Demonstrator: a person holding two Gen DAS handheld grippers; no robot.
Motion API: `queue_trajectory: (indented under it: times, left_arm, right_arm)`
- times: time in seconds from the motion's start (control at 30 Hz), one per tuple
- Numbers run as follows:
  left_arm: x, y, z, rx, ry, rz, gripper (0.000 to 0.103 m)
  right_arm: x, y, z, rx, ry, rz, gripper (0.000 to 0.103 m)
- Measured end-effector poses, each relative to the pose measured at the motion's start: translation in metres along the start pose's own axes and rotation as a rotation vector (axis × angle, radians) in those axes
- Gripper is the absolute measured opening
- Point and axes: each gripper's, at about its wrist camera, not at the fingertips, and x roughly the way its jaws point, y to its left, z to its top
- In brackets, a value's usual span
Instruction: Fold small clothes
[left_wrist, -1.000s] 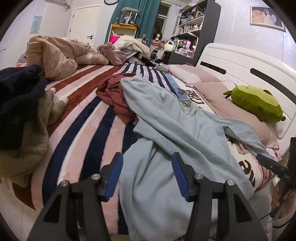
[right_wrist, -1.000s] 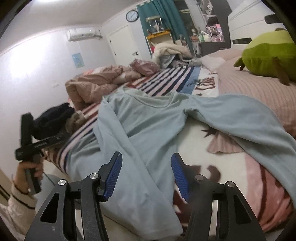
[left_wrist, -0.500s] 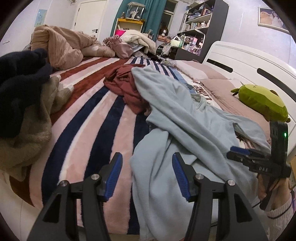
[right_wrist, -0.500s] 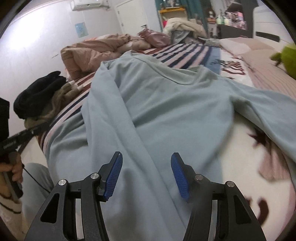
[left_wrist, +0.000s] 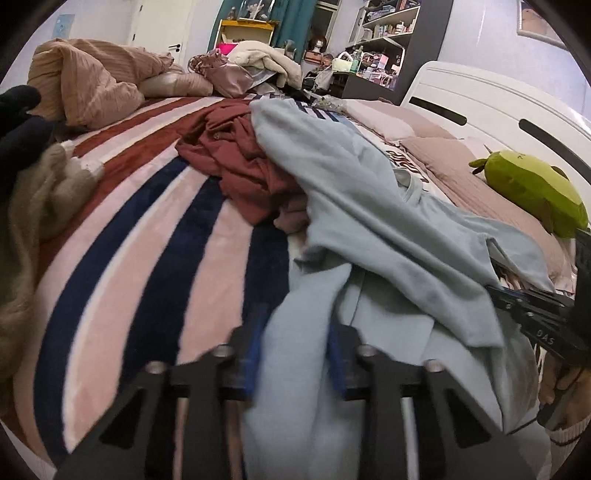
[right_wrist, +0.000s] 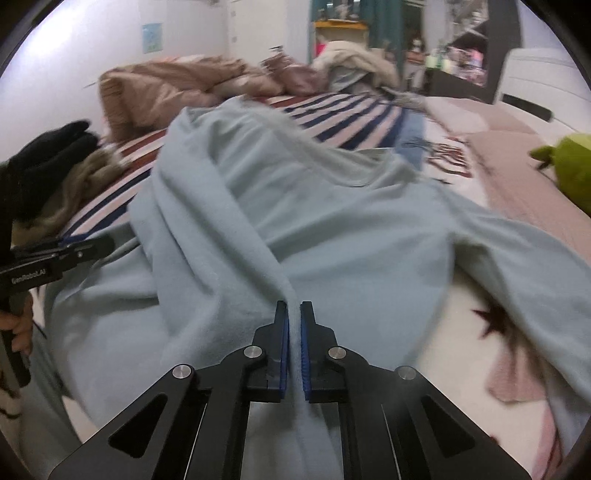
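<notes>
Both pairs of jaws have just closed, each gripper (right_wrist: 294, 345) (left_wrist: 293, 354) pinching the pale blue garment (right_wrist: 332, 206), whose length runs toward the frame's top

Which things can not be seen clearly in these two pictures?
- Left wrist view: left gripper pads blurred, mostly hidden by the light blue garment.
- Right wrist view: green plush toy cut off by the right edge.
- Both views: the garment's lower hem runs under the frame's bottom edge.
</notes>
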Motion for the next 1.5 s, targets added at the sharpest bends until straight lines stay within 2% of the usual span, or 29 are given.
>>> queue_trajectory:
  times: [0.03,0.07,0.27,0.4,0.43,0.5,0.57,0.63,0.7,0.77,0.87,0.97,1.07,1.13,1.23,1.3,1.4,1.5]
  left_arm:
    - [0.002,0.0,0.0,-0.001,0.001,0.004,0.007]
    - [0.003,0.001,-0.001,-0.006,-0.005,0.023,0.004]
    - [-0.004,0.013,-0.004,-0.026,-0.038,0.191,0.003]
    - [-0.002,0.013,-0.007,-0.021,-0.026,0.244,0.005]
    - [-0.001,0.011,-0.006,-0.014,-0.021,0.244,0.009]
    - [-0.006,0.002,-0.004,0.01,-0.014,0.217,0.015]
    - [-0.016,-0.005,-0.001,0.026,-0.029,0.203,0.04]
    - [-0.031,-0.013,0.003,0.026,-0.059,0.187,0.042]
    - [-0.046,-0.022,0.009,0.011,-0.085,0.152,0.047]
    - [-0.057,-0.032,0.012,0.001,-0.109,0.11,0.054]
    - [-0.066,-0.053,0.016,0.001,-0.128,0.052,0.055]
    - [-0.068,-0.076,0.02,0.028,-0.131,0.019,0.055]
    - [-0.068,-0.096,0.024,0.059,-0.13,-0.003,0.056]
    - [-0.069,-0.104,0.025,0.067,-0.13,-0.014,0.057]
    - [-0.067,-0.115,0.028,0.082,-0.125,-0.021,0.059]
    - [-0.065,-0.122,0.029,0.09,-0.123,-0.025,0.059]
    - [-0.064,-0.128,0.029,0.098,-0.121,-0.023,0.059]
    - [-0.066,-0.129,0.028,0.105,-0.125,-0.017,0.06]
  right_arm:
    - [0.0,-0.005,-0.001,0.013,0.002,-0.011,0.0]
    - [-0.001,-0.01,-0.002,0.028,0.007,-0.02,0.0]
    - [-0.001,-0.024,-0.007,0.074,0.025,-0.057,0.0]
    - [0.003,-0.028,-0.012,0.095,0.05,-0.066,0.0]
    - [0.004,-0.028,-0.013,0.097,0.056,-0.058,0.001]
    - [0.001,-0.027,-0.013,0.089,0.045,-0.034,0.002]
    - [-0.015,-0.035,-0.015,0.122,0.012,0.008,0.007]
    - [-0.031,-0.05,-0.021,0.191,-0.029,0.041,0.03]
    - [-0.053,-0.074,-0.032,0.282,-0.076,0.063,0.035]
    - [-0.073,-0.101,-0.049,0.369,-0.103,0.045,0.039]
    - [-0.099,-0.139,-0.082,0.486,-0.137,-0.013,0.051]
    - [-0.125,-0.172,-0.116,0.582,-0.179,-0.098,0.052]
    - [-0.149,-0.2,-0.145,0.684,-0.211,-0.133,0.054]
    - [-0.159,-0.211,-0.158,0.732,-0.223,-0.11,0.054]
    - [-0.158,-0.218,-0.172,0.774,-0.188,-0.022,0.054]
    - [-0.155,-0.22,-0.177,0.785,-0.191,-0.009,0.053]
    - [-0.153,-0.232,-0.185,0.852,-0.254,0.018,0.053]
    - [-0.15,-0.242,-0.181,0.883,-0.317,-0.008,0.053]
